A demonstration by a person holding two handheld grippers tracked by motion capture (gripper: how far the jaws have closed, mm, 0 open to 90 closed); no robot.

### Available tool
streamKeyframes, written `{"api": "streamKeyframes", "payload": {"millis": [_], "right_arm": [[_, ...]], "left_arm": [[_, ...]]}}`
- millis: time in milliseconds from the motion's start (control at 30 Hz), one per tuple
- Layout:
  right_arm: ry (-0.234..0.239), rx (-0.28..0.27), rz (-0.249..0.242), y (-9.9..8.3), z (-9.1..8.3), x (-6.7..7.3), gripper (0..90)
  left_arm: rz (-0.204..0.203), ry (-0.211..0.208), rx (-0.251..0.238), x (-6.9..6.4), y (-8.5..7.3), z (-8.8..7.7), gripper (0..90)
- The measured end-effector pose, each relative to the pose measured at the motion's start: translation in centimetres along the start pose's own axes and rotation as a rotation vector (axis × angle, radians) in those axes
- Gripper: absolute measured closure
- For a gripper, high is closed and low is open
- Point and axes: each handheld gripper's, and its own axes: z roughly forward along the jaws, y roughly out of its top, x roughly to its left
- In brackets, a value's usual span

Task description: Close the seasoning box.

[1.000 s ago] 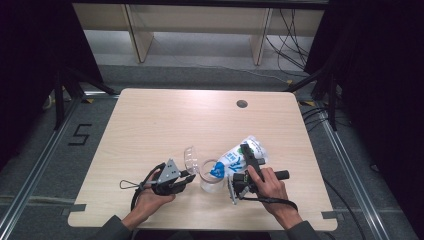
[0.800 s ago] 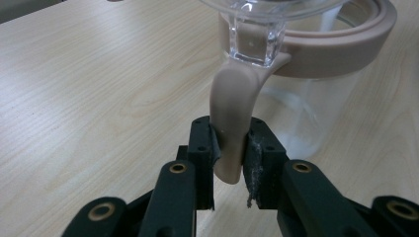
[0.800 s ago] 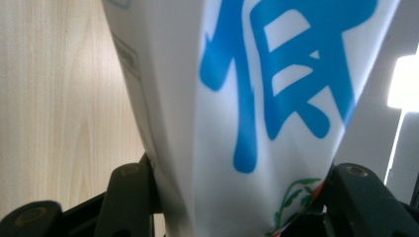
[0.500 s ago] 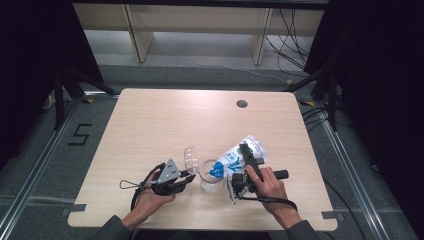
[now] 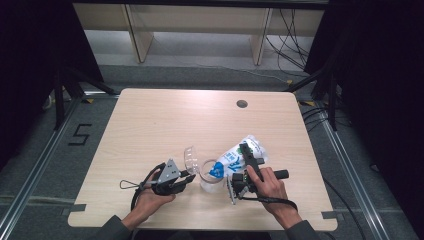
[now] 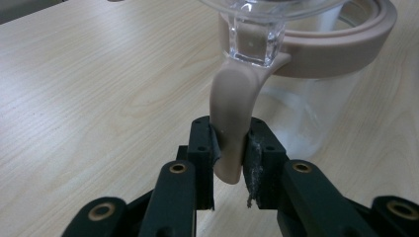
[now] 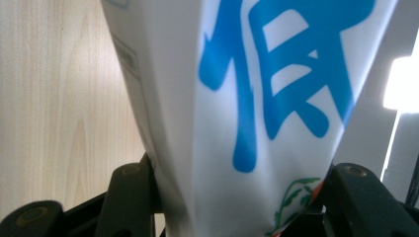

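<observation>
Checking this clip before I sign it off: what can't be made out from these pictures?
- Whether anything leaves the white bag: high view, its mouth over the clear jar is too small.
- The bag's mouth: right gripper view, cut off by the top edge; print blurred.
- The jar's contents: left gripper view, lid and rim cut off at the top; cloudy wall.
- The right claw pads: hidden behind the bag.
- The left claw clamps the jar's handle, plainly seen.

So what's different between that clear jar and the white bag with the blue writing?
The jar is see-through and stiff, with a beige rim; the bag is opaque white, soft, with blue print. The jar stands upright on the table; the bag is tilted, one end over the jar's mouth. The left tongs pinch the jar's beige handle; the right tongs squeeze the bag's body. Both are held.
</observation>
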Motion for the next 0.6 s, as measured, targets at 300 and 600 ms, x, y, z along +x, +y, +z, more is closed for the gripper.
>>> {"api": "streamKeyframes", "payload": {"millis": [300,600], "right_arm": [[0.001,-0.003,0.001,0.01,-0.02,-0.08,49.6],[-0.022,-0.035,-0.027,0.04,0.13,-0.26,49.6]], "left_arm": [[0.000,0.001,0.001,-0.01,0.01,0.00,74.7],[0.002,0.001,0.002,0.00,0.02,-0.01,74.7]]}}
